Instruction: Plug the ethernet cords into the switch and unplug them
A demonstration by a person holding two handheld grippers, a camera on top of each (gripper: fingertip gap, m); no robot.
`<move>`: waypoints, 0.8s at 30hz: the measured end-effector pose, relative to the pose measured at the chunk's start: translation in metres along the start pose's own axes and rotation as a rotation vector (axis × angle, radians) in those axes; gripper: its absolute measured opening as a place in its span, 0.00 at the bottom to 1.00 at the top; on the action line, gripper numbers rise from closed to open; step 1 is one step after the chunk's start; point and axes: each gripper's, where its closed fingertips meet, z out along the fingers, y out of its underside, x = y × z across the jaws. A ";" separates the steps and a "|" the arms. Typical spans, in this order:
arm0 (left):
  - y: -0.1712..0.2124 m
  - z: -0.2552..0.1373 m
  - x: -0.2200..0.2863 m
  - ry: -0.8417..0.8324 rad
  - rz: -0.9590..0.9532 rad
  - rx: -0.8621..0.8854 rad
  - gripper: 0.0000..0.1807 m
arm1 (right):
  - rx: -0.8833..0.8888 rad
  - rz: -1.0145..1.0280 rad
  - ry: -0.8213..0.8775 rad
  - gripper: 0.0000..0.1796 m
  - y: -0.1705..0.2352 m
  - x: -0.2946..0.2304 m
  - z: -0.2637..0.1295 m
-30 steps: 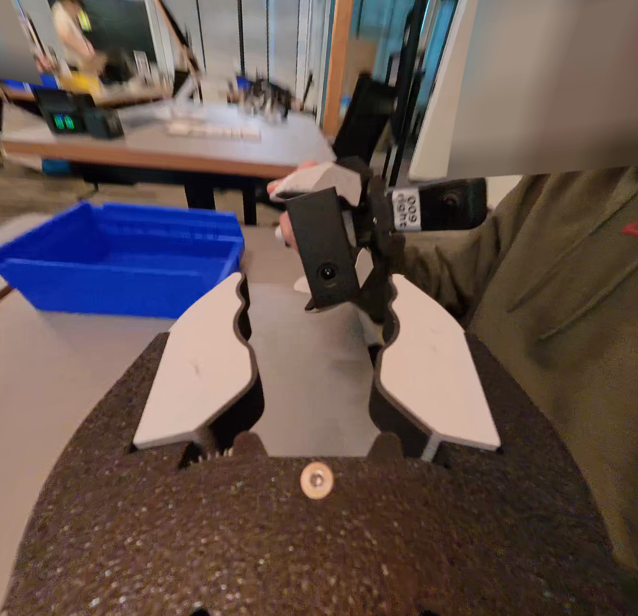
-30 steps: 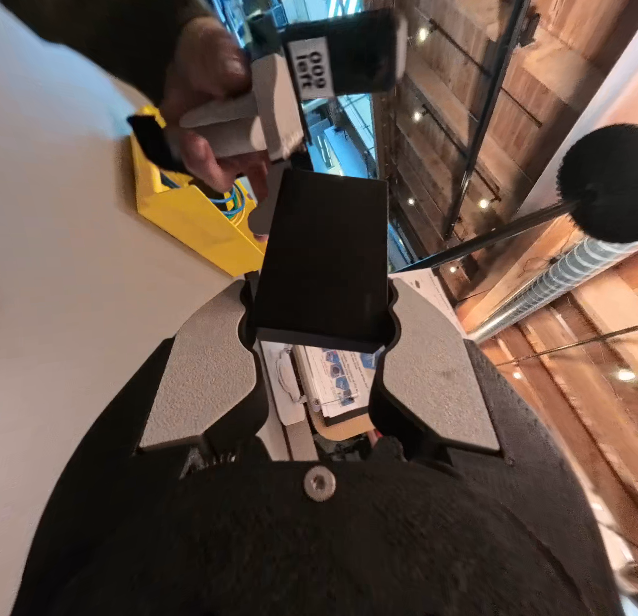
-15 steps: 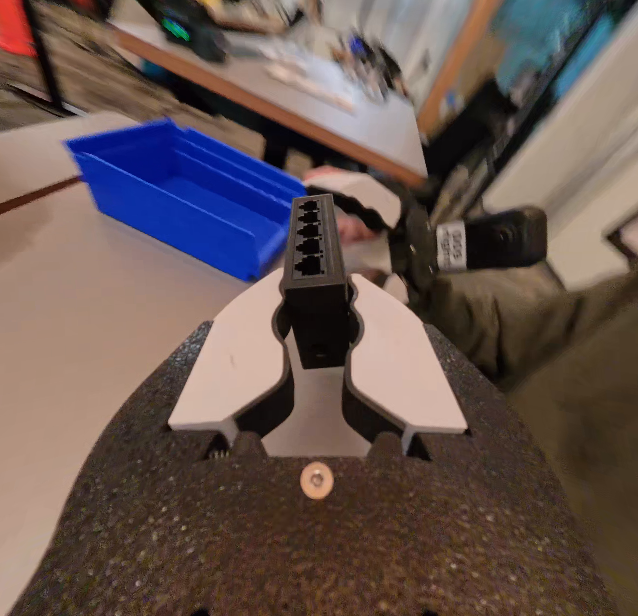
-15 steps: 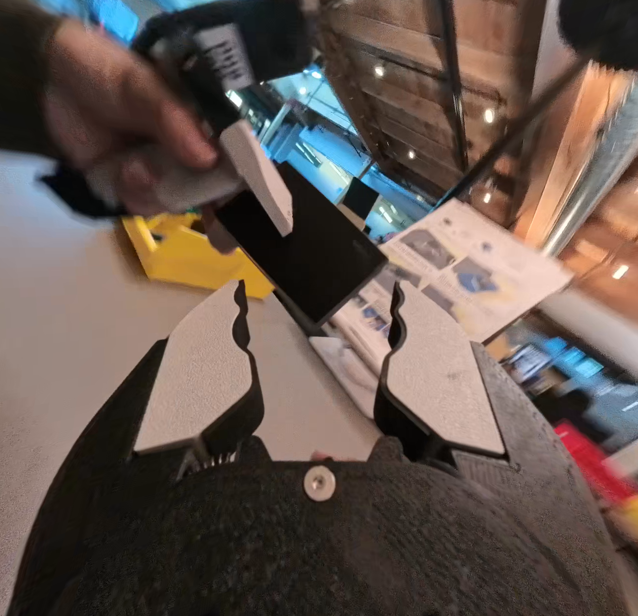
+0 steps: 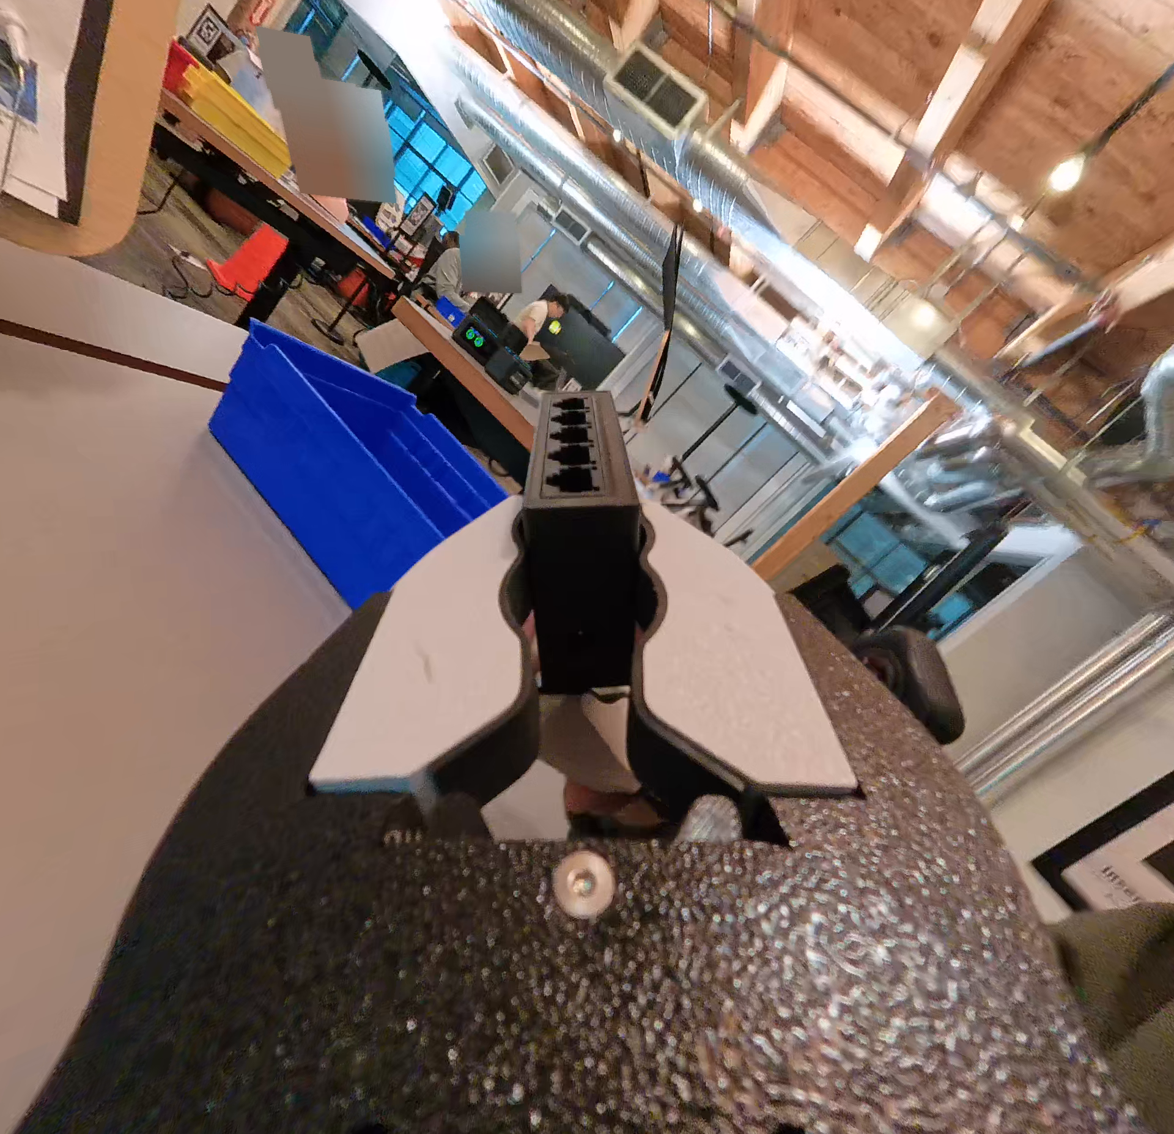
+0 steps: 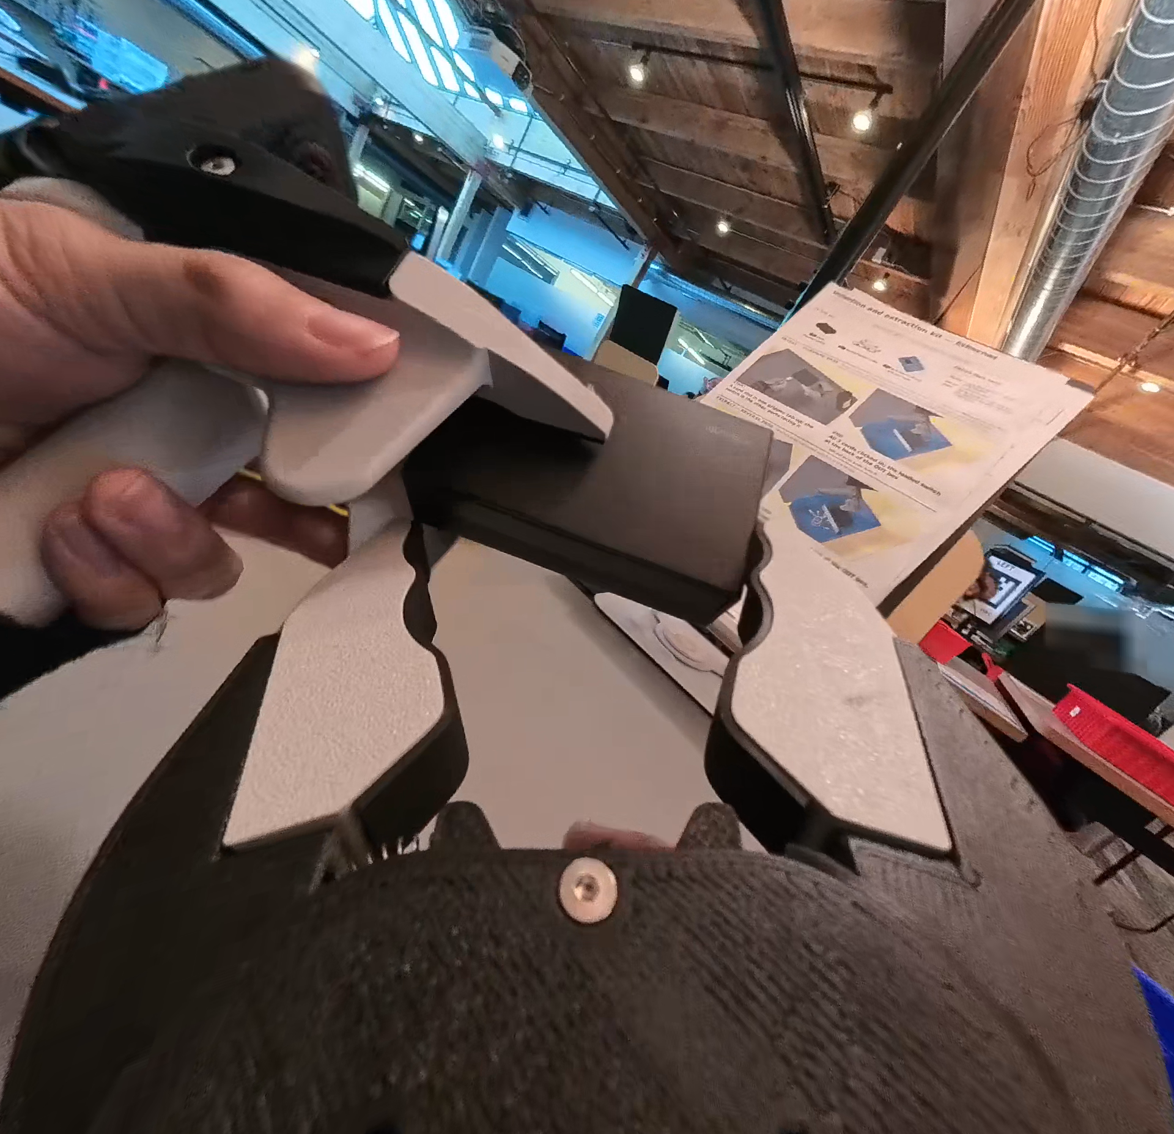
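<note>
The black ethernet switch (image 5: 577,468) is held edge-on between the fingers of my left gripper (image 5: 581,531), which is shut on it. Its row of empty ports faces up and away from the camera. In the right wrist view the switch (image 6: 641,487) hangs in the air, clamped by the left gripper's grey fingers (image 6: 445,392) in a person's hand (image 6: 159,341). My right gripper (image 6: 584,595) is open just below and around the switch's near end, with its right fingertip (image 6: 762,570) close to the switch's corner. No ethernet cords show.
A blue bin (image 5: 343,468) stands on the white table (image 5: 95,531) to the left of the switch. A printed instruction sheet (image 6: 889,442) stands on a board behind the table (image 6: 540,690). A red bin (image 6: 1112,741) sits on a far table at the right.
The switch has passed from my right gripper to my left. The left gripper shut on it and tilted upward, and the right gripper opened and stays just below it.
</note>
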 end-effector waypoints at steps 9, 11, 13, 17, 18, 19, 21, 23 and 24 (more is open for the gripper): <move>0.000 -0.008 -0.006 -0.010 0.017 0.017 0.15 | 0.036 -0.024 -0.087 0.34 0.007 0.002 -0.007; -0.002 -0.005 -0.008 -0.014 0.002 0.053 0.15 | 0.069 0.063 -0.122 0.50 0.003 -0.008 -0.004; 0.000 -0.003 -0.009 -0.010 -0.040 0.074 0.15 | 0.072 0.129 -0.117 0.58 -0.001 -0.012 -0.001; 0.010 0.001 -0.005 0.034 -0.127 0.082 0.15 | 0.089 0.106 -0.035 0.59 -0.006 -0.003 -0.001; 0.013 0.003 -0.005 0.037 -0.139 0.083 0.15 | 0.098 0.115 -0.020 0.60 -0.007 -0.002 -0.001; 0.016 0.004 -0.005 0.040 -0.147 0.077 0.15 | 0.096 0.110 -0.010 0.61 -0.007 -0.001 -0.001; 0.019 0.006 -0.006 0.034 -0.157 0.091 0.16 | 0.077 0.091 -0.006 0.63 -0.005 -0.001 0.000; 0.019 0.005 -0.008 0.025 -0.152 0.093 0.16 | 0.048 0.094 -0.031 0.62 -0.001 -0.002 0.001; 0.020 0.006 -0.008 0.027 -0.154 0.087 0.15 | 0.042 0.090 -0.044 0.62 0.000 -0.002 0.001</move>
